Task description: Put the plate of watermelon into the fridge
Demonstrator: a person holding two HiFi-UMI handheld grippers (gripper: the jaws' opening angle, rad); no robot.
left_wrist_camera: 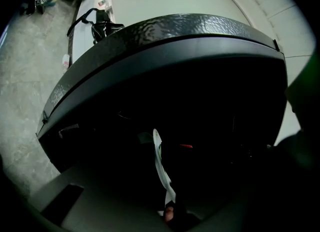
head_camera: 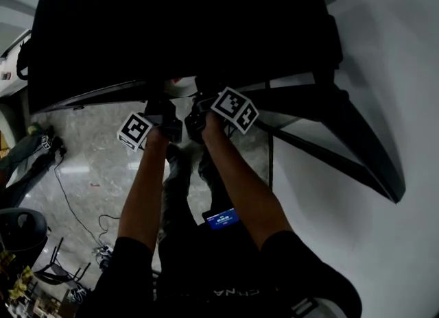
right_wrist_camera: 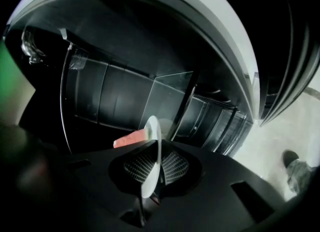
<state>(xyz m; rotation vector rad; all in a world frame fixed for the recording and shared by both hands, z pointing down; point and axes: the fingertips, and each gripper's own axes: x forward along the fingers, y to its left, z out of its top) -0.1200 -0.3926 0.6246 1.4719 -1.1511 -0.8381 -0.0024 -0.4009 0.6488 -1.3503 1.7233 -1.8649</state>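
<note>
A white plate (right_wrist_camera: 151, 156) shows edge-on in the right gripper view, with a red watermelon piece (right_wrist_camera: 129, 140) on its left face. My right gripper (right_wrist_camera: 152, 176) is shut on the plate's rim, its ribbed pads pressing both faces. In the left gripper view the same plate (left_wrist_camera: 159, 163) is a thin white edge, and my left gripper (left_wrist_camera: 170, 211) is shut on its near rim. A red sliver of watermelon (left_wrist_camera: 186, 146) shows beside it. In the head view both grippers (head_camera: 168, 112) (head_camera: 200, 112) reach side by side into the dark fridge (head_camera: 178, 29); the plate is mostly hidden there.
The fridge interior shows dark glass shelves and drawers (right_wrist_camera: 125, 96). Its open door (head_camera: 343, 138) stands at the right of my arms. Cables (head_camera: 75, 207) and clutter lie on the marble floor at lower left. A counter with a black bag (left_wrist_camera: 100, 23) is beyond the fridge top.
</note>
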